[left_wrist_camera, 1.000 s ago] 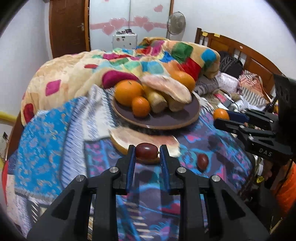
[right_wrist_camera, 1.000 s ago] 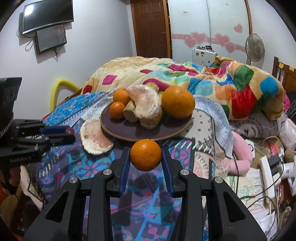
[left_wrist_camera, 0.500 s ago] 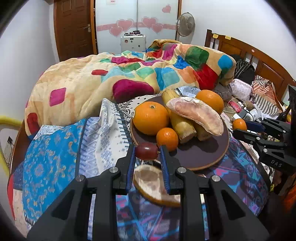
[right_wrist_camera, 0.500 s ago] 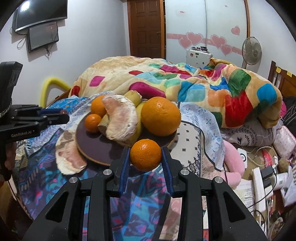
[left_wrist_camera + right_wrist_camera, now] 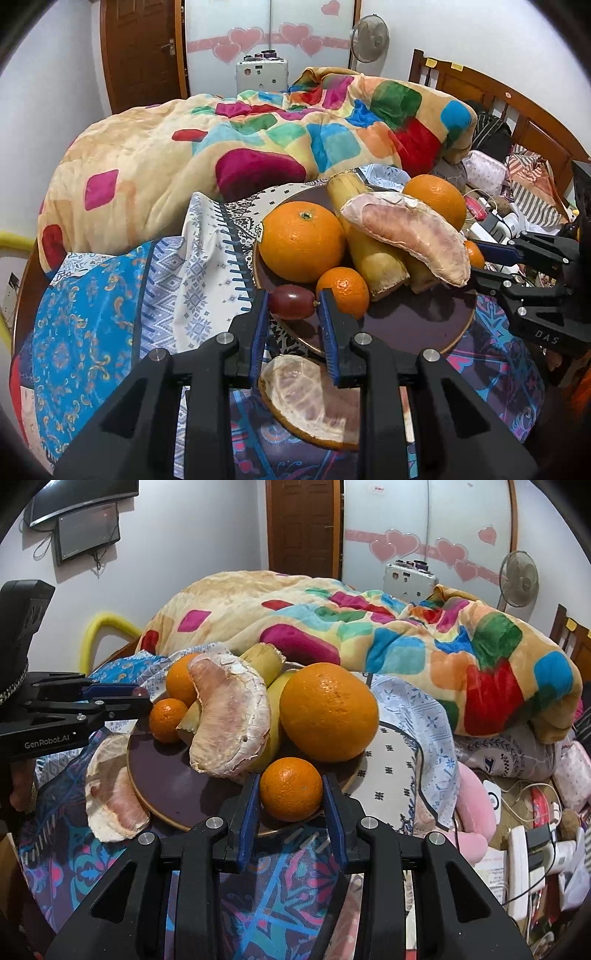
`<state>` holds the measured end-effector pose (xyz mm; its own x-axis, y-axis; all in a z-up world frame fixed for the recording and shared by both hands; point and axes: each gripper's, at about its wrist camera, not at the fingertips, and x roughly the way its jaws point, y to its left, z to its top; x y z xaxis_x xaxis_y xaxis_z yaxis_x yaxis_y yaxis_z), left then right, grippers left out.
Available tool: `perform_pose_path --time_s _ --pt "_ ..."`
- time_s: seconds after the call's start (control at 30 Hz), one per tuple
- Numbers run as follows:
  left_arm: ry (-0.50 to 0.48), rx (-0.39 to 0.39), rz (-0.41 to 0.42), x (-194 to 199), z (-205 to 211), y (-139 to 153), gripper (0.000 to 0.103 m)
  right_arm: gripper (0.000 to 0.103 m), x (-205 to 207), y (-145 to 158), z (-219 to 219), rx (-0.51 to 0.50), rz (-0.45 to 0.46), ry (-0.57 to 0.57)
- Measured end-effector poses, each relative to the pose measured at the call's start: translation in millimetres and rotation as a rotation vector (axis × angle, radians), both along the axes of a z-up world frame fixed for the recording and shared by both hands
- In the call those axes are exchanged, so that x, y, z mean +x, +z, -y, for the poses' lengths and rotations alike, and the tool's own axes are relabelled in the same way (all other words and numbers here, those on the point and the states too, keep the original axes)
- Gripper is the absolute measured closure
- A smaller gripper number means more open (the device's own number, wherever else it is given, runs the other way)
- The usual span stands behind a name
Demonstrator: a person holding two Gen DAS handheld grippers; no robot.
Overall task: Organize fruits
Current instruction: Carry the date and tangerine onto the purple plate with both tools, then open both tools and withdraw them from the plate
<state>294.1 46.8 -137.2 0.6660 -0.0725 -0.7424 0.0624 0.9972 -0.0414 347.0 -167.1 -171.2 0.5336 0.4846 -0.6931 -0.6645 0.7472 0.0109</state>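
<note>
Placing step, both sides: left tool (image 5: 292, 306) clenched on red grape (image 5: 291, 305) over plate (image 5: 424, 325) near edge; right tool (image 5: 291, 790) grips small orange (image 5: 291, 788) at opposite rim; next prob. lower each onto bare plate, then release w/o nudging pile.

Bedroom, white walls. Brown wooden door (image 5: 142, 51) at rear, beside frosted wardrobe panels (image 5: 271, 33) carrying pink heart stickers. Standing fan (image 5: 368, 36) right of the panels. Wooden headboard (image 5: 491, 99) along the right side. Patchwork blanket (image 5: 258, 147) heaped on the bed. Wall-mounted TV (image 5: 79, 496) with a smaller screen (image 5: 86, 531) below, upper left in the right wrist view.
</note>
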Motion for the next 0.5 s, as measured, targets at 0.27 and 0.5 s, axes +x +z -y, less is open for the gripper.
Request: perform_pose_path --time_s 0.27,0.5 --pt "0.011 0.014 0.002 2 -1 1 0.064 0.066 -1 -1 -3 -0.021 0.012 -0.003" --pt "0.027 -0.009 0.007 -13 -1 7 0.045 0.053 -7 6 3 -0.007 0.035 -0.03"
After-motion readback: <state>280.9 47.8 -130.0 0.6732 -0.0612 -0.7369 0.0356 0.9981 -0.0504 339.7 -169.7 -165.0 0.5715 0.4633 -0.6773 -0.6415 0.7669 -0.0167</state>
